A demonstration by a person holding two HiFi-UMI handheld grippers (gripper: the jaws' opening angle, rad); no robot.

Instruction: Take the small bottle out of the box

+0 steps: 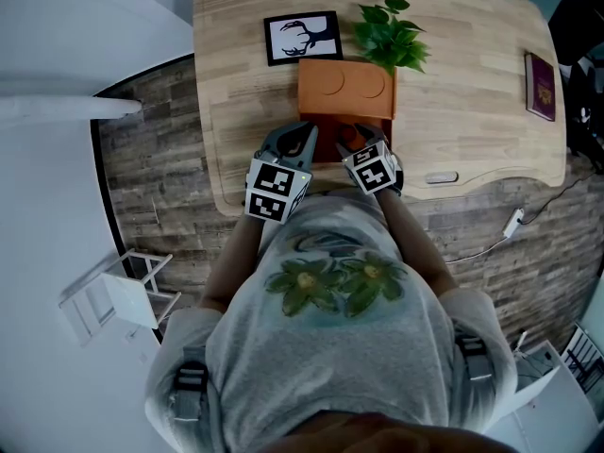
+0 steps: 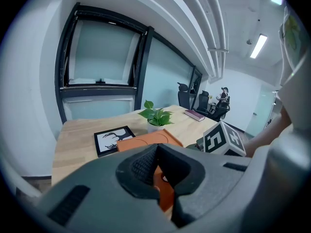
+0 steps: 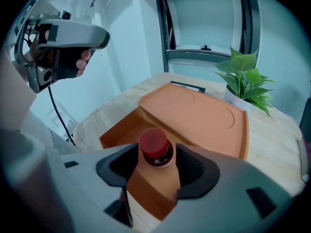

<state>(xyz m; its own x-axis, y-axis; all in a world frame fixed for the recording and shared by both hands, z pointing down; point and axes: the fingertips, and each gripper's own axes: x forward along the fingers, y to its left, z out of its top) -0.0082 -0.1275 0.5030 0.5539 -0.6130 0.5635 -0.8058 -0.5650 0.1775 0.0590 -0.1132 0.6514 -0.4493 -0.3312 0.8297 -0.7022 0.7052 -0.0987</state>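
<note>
An orange box [image 1: 344, 88] stands open on the wooden table [image 1: 472, 111], its lid [image 3: 194, 115] laid back toward the plant. The small dark bottle [image 3: 153, 147] with a red cap stands in the box's near corner. My right gripper [image 3: 154, 164] has its jaws closed around the bottle just under the cap. In the head view the right gripper [image 1: 366, 151] reaches into the box's front right. My left gripper [image 1: 302, 144] is at the box's front left, and its jaws [image 2: 158, 169] are pinched together on the orange wall [image 2: 166, 191].
A potted plant [image 1: 392, 31] stands behind the box, with a framed deer picture [image 1: 302, 38] to its left. A maroon booklet [image 1: 540, 86] lies at the table's right. A white stool [image 1: 123, 291] and a cable [image 1: 510, 225] are on the floor.
</note>
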